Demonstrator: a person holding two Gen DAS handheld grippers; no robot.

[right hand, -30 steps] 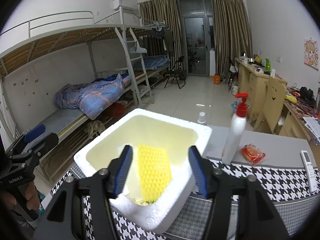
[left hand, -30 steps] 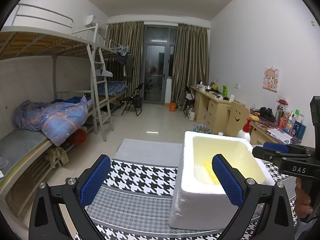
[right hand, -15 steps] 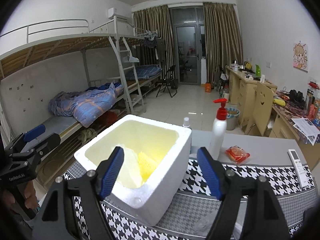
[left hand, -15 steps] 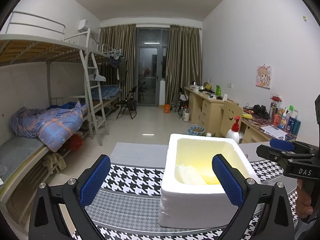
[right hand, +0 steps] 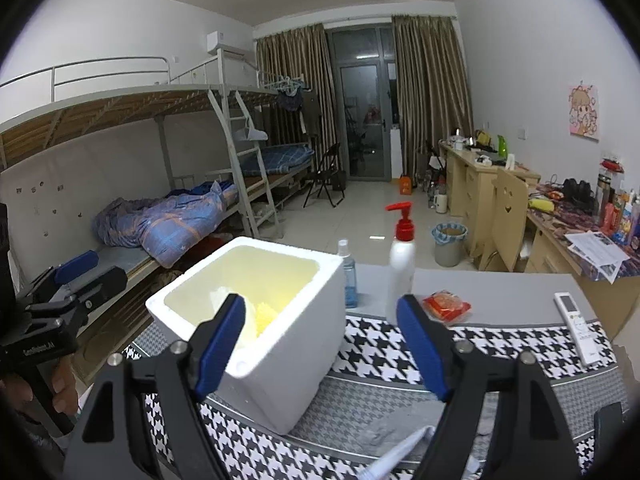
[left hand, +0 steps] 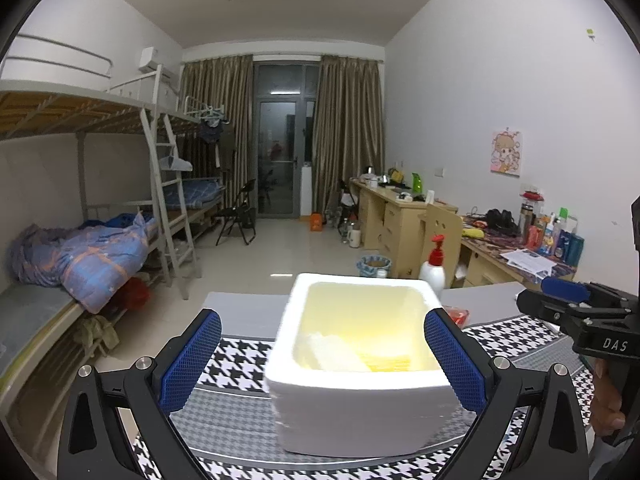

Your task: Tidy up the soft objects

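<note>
A white foam box [left hand: 362, 412] stands on the houndstooth table cloth [left hand: 236, 364]; it also shows in the right wrist view [right hand: 280, 364]. Inside lie a yellow sponge [left hand: 386, 360] and a pale white soft piece [left hand: 328, 350]; the sponge also shows in the right wrist view [right hand: 266, 314]. My left gripper [left hand: 320, 364] is open and empty, just in front of the box. My right gripper [right hand: 320, 344] is open and empty, pulled back above the box's near right corner. A pale plastic-wrapped item [right hand: 396, 456] lies at the table's front edge.
A white pump bottle with a red top [right hand: 402, 264], a small blue spray bottle [right hand: 347, 276], a red snack packet [right hand: 446, 306] and a white remote [right hand: 576, 326] lie behind and right of the box. Bunk beds stand left, desks right.
Both grippers have pulled back and risen from the box. The yellow sponge now lies low inside it, no longer between the right fingers.
</note>
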